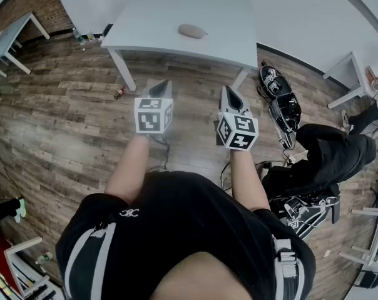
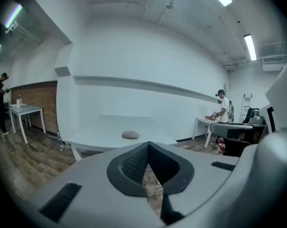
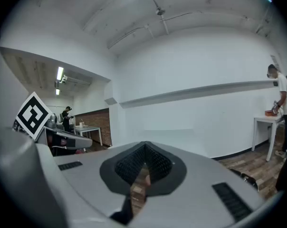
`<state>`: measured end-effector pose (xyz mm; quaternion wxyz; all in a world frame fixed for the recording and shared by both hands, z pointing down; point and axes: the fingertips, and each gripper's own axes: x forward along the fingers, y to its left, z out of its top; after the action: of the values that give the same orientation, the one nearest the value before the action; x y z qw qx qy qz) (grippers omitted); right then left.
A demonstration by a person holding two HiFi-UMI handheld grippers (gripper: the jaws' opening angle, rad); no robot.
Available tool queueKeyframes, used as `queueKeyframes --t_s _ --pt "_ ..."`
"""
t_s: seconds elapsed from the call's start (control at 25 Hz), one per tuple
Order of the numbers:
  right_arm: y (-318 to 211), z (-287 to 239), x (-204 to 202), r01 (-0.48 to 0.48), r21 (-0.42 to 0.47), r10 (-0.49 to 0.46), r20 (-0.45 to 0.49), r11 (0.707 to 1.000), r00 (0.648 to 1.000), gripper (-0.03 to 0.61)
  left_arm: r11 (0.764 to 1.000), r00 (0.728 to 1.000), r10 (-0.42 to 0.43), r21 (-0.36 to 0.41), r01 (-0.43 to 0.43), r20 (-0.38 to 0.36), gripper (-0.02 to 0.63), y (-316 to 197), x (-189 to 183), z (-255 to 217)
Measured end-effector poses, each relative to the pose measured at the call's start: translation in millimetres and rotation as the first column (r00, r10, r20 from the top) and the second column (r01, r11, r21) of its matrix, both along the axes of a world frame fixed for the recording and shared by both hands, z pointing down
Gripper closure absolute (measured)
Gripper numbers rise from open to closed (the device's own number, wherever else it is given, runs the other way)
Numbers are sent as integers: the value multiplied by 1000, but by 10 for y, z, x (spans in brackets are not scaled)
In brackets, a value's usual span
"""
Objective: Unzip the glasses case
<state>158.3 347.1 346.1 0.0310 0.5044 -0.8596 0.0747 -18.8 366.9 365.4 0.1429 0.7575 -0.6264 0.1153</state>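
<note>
A small grey-brown oval glasses case lies on the white table ahead; it also shows in the left gripper view as the case on the table top. My left gripper is held in the air over the wooden floor, well short of the table, its jaws shut and empty. My right gripper hangs beside it at the same height, also shut with nothing between its pads. Neither gripper touches the case.
Wood floor lies between me and the table. Black bags and gear sit on the floor at the right, with a small white table beyond. Another white table stands at the far left. People stand at side tables.
</note>
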Motion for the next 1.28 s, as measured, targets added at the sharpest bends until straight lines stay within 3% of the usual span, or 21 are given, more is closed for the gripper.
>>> queueKeyframes --t_s 0.24,0.44,1.28 --pt "-153 -22 -135 14 9 -14 -10 1000 1000 568 1000 1000 3 10 -3 -11 620 -169 -95 -17" --pt "-300 -102 -196 -20 9 19 57 1000 998 568 1000 1000 12 8 -12 -6 620 -312 -186 -8" --pt "-588 -192 -1196 -42 81 43 -13 996 999 568 997 997 71 39 -71 -5 620 -693 -976 19"
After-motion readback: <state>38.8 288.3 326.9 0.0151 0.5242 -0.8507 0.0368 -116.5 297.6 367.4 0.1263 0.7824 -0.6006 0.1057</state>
